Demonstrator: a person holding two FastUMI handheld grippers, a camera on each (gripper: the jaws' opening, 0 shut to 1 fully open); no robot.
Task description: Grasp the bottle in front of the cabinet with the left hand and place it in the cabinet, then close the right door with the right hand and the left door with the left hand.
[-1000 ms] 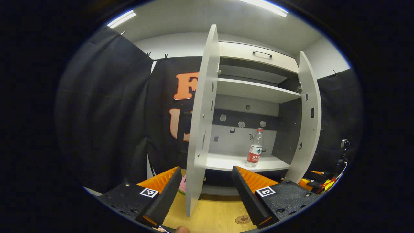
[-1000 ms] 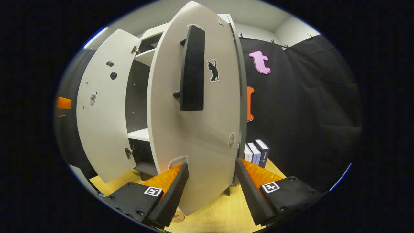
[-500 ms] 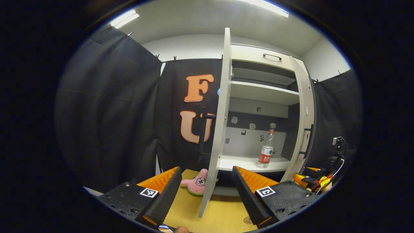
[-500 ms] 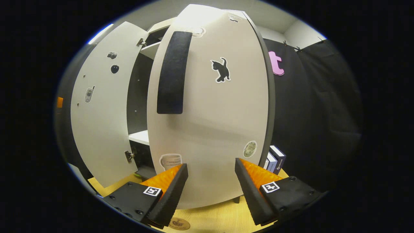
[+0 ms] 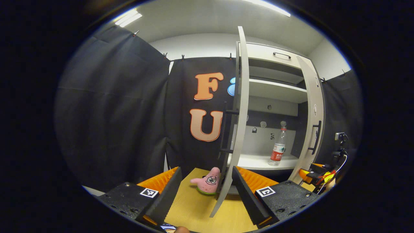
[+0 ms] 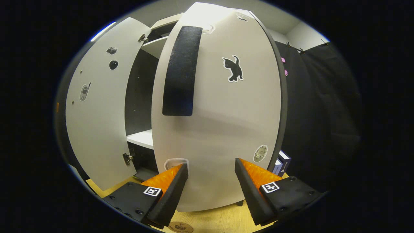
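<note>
Left claw: the left gripper (image 5: 204, 187) is spread wide with nothing between its fingers, held low over the pale wooden tabletop (image 5: 194, 210).
Just past it: the thin edge of the white left cabinet door (image 5: 237, 123) stands almost edge-on to this claw, its lower corner dropping between the two fingers as seen from the left gripper view; whether it touches either finger I cannot tell.
Beside that door: a pink star-shaped plush toy (image 5: 208, 184) with cartoon eyes sits on the tabletop, close to the door's foot.
Bottle: the clear plastic water bottle with a red label (image 5: 278, 149) stands upright on the white lower shelf (image 5: 258, 161) inside the white cabinet (image 5: 275, 61), toward its right side.
Above: another white shelf (image 5: 275, 90) crosses the cabinet higher up.
Right claw: the right gripper (image 6: 211, 181) is also released, holding nothing, its fingers set apart right up against the outer face of the white right cabinet door (image 6: 220, 129).
On that door: a long black bar handle (image 6: 180, 71) runs upright near the top, with a black cat sticker (image 6: 233, 68) beside it and two small stickers near the lower edge.
Gap: the right door is partly swung in, with a dark opening left between it and the left door.
Further right: a few upright books (image 6: 280, 163) peek out behind the right door's edge.
</note>
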